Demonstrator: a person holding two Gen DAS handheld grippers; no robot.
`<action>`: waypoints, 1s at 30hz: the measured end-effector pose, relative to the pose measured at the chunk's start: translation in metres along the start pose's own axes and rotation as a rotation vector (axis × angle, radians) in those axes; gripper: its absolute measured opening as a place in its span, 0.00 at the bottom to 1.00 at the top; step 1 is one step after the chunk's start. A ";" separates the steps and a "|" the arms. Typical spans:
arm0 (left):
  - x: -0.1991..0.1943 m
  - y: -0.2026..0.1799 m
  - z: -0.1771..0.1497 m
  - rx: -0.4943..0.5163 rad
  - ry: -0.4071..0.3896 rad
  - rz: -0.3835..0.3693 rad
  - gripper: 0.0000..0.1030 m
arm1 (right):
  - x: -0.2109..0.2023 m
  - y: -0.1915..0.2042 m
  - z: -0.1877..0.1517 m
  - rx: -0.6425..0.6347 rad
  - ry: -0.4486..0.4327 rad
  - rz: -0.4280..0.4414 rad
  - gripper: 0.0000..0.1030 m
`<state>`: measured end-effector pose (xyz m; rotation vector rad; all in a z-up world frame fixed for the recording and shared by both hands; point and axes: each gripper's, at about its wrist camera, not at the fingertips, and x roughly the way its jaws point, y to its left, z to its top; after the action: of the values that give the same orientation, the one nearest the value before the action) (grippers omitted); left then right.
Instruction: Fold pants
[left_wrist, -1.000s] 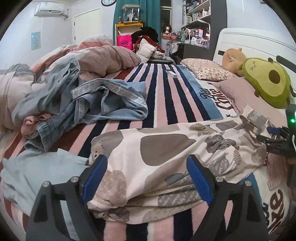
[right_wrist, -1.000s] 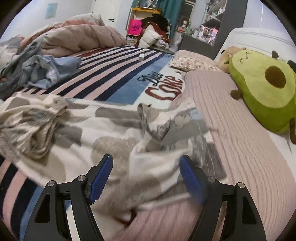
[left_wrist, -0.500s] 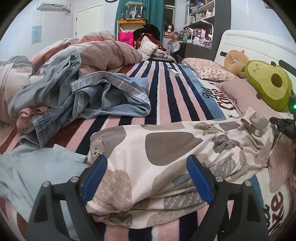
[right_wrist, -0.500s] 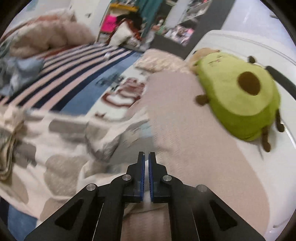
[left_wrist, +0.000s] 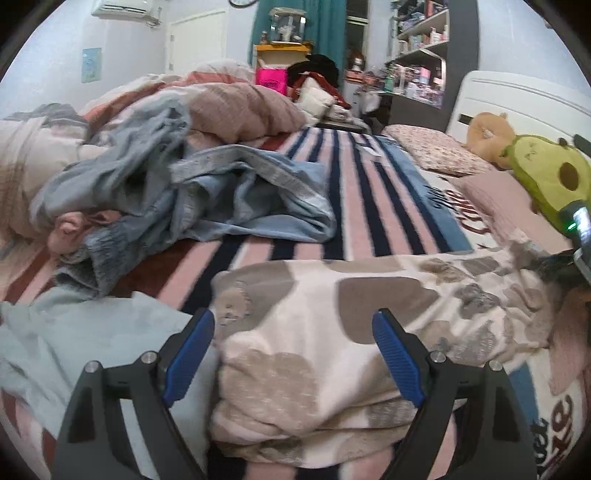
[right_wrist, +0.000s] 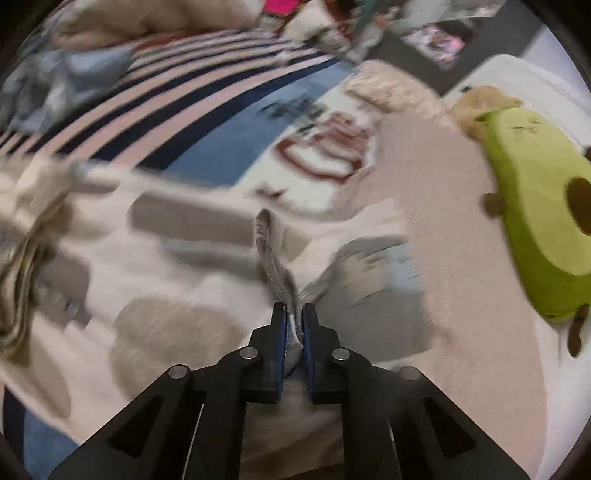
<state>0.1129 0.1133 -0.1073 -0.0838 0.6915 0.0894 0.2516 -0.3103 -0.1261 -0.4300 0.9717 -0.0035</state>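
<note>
Cream pants (left_wrist: 332, 332) with grey-brown blotches lie across the striped bed. My left gripper (left_wrist: 293, 354) is open, its blue pads on either side of the bunched waist end, above the cloth. My right gripper (right_wrist: 293, 325) is shut on a raised fold of the pants (right_wrist: 177, 273) at the leg end, near the pink pillow. The right gripper's body also shows at the right edge of the left wrist view (left_wrist: 576, 251).
Blue jeans (left_wrist: 229, 199) and a heap of clothes and quilt (left_wrist: 221, 110) lie at the left. A pale blue garment (left_wrist: 92, 332) lies beside the left gripper. An avocado plush (right_wrist: 535, 206) and a pink pillow (right_wrist: 461, 258) are at the right by the headboard.
My right gripper closed from wide open onto a fold of the pants' leg end and has lifted it slightly. My left gripper stayed open and moved closer over the waist end.
</note>
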 end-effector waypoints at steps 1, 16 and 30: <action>0.000 0.003 0.000 -0.005 -0.006 0.043 0.82 | -0.002 -0.009 0.002 0.024 -0.013 -0.019 0.02; -0.007 0.022 -0.002 -0.080 -0.015 0.145 0.87 | -0.030 -0.051 -0.031 0.167 0.060 0.146 0.65; -0.026 0.048 0.008 -0.123 -0.034 0.006 0.87 | -0.076 0.023 -0.007 0.202 -0.143 0.443 0.04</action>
<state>0.0923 0.1606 -0.0870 -0.1974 0.6526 0.1385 0.1984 -0.2777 -0.0774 -0.0224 0.8982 0.3234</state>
